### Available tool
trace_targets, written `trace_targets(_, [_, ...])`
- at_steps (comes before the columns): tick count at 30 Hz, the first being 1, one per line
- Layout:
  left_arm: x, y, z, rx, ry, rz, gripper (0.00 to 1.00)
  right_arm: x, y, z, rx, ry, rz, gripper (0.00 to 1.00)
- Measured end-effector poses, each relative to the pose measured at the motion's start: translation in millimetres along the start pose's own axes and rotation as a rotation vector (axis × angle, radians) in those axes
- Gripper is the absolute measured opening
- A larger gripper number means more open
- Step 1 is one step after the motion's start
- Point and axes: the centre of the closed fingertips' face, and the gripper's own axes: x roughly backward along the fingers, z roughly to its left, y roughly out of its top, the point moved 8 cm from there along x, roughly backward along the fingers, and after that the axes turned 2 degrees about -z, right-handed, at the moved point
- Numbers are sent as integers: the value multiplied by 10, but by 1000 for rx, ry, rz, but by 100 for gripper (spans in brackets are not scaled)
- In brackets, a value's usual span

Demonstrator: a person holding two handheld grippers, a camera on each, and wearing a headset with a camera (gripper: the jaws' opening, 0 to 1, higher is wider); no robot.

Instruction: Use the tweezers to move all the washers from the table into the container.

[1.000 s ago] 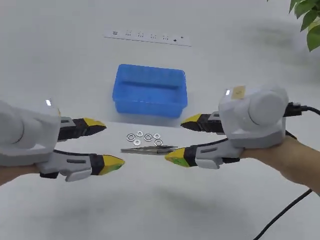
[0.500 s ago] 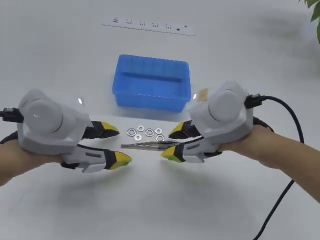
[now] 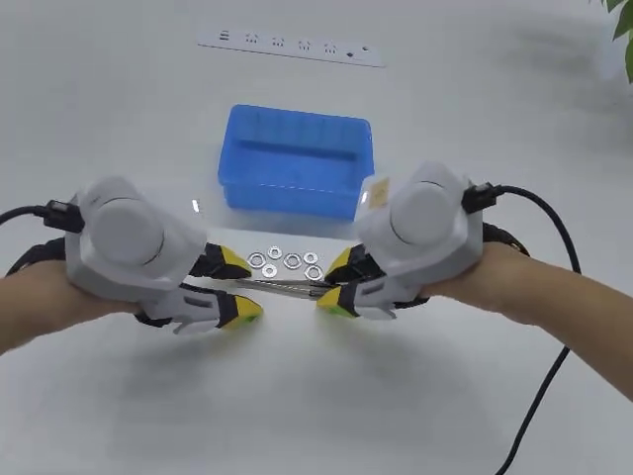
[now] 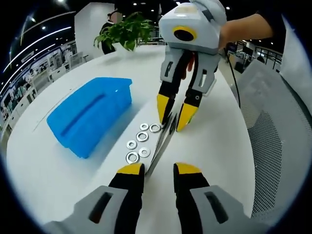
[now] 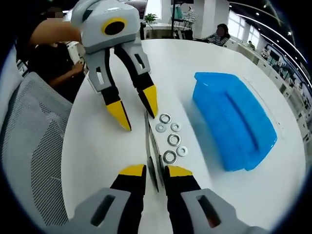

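Observation:
Steel tweezers (image 3: 287, 287) lie flat on the white table, with several washers (image 3: 284, 263) just behind them. My left gripper (image 3: 242, 287) is open, and the tweezers' (image 4: 161, 144) near end lies between its jaws (image 4: 159, 169). My right gripper (image 3: 333, 284) faces it from the other side. Its jaws stand a narrow gap apart around the tweezers' (image 5: 153, 156) other end, and they look open (image 5: 156, 171). The washers (image 4: 141, 142) (image 5: 171, 139) lie beside the tweezers, toward the blue container (image 3: 297, 173) (image 4: 90, 117) (image 5: 234, 119).
A white power strip (image 3: 292, 47) lies at the table's far edge. The right gripper's black cable (image 3: 544, 396) trails off to the lower right. A mesh chair (image 4: 273, 136) (image 5: 29, 136) stands beside the table. A potted plant (image 4: 126, 34) sits at the far corner.
Both grippers have moved inward toward the tweezers, and the right gripper's jaws have narrowed around them. The tweezers and washers have stayed where they were.

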Motion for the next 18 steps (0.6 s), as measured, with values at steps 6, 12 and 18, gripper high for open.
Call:
trace_targets(6, [-45,73,53,-15,-3,23,20,-21,43,33,43,10,7,14])
trace_targets(12, [-58,106,17,-76,-49,50,14,-37,66,67,61,30,8,12])
trace_targets(18, [-80,134,0,-117,-94,66,11,-63,106,109,80,42,14,12])
